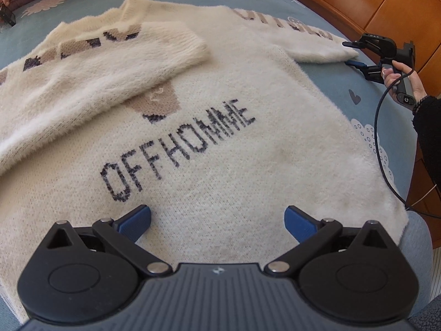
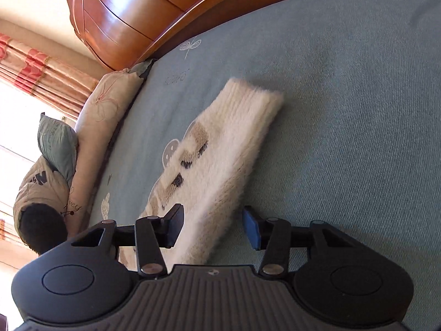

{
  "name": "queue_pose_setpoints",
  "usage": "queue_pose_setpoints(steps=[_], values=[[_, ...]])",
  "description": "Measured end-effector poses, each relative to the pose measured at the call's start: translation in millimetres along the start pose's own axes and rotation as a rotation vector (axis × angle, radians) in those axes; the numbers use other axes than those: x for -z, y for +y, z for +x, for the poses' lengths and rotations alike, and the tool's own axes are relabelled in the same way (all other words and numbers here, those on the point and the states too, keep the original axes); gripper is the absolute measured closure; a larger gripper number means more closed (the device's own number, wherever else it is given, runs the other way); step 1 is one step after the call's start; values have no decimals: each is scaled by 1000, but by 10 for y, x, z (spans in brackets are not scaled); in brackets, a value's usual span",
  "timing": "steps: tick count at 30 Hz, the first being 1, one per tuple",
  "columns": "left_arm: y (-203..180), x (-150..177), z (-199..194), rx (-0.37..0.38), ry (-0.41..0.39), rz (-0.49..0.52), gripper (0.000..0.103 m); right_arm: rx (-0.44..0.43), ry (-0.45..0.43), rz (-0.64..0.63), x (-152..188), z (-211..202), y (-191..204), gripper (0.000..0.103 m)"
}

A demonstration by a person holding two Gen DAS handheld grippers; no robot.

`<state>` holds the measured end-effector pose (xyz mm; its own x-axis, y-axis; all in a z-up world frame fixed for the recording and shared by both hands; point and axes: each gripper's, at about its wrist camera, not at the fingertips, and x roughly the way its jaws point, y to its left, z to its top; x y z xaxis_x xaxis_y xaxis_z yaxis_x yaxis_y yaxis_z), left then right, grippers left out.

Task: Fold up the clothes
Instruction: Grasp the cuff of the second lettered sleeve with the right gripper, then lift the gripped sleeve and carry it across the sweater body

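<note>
Cream sweater (image 1: 220,138) lies flat on the bed (image 1: 372,88), one sleeve (image 1: 110,63) folded across its chest. Left tongs (image 1: 217,222) hover agape above the hem; right tongs (image 2: 212,227) straddle the outstretched sleeve (image 2: 220,149), spread, apparently to fold it inward.

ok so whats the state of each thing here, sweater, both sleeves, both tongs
sweater: flat on the bed, front up
left sleeve: folded across the chest
right sleeve: stretched out flat, not yet folded
left tongs: open, over the hem, holding nothing
right tongs: open, jaws either side of the right sleeve, not closed on it
</note>
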<state>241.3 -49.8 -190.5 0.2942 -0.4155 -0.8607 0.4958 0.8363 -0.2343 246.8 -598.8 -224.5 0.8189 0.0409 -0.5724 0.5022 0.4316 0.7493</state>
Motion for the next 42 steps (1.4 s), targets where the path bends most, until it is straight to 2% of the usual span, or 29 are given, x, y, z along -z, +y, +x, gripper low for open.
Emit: queue_pose_setpoints(steps=[7,10,14,16,18,21,25,27,31,35,38,42], values=[[-3,7,12,1,-23,8,1,-82,-73,61,-238,190,-167,53],[-1,6,17,-1,-30,9,1,-98,-83,33,-280,287,-137,53],[-16,16,22,-7,-34,22,1,-75,-78,-49,-254,314,-46,54],[-27,22,24,-12,-33,31,1,-34,-81,-67,-234,292,-29,65],[-26,24,25,-13,-33,36,1,14,-83,-71,-217,269,-23,85],[-20,18,24,-10,-31,30,1,57,-87,-97,-193,261,52,86],[-36,14,14,-18,-24,27,1,166,-91,-207,-121,232,316,87],[-36,14,3,-19,-18,25,1,191,-99,-248,-89,187,452,88],[-22,10,-44,-19,-11,9,1,182,-95,-343,68,89,869,88],[-51,13,-129,-50,-26,26,1,164,-88,-441,239,-11,1306,88],[-7,5,-185,-40,-35,13,1,150,-82,-514,367,-85,1635,88],[48,14,-284,-72,-55,7,1,131,-75,-612,538,-184,2073,88]])
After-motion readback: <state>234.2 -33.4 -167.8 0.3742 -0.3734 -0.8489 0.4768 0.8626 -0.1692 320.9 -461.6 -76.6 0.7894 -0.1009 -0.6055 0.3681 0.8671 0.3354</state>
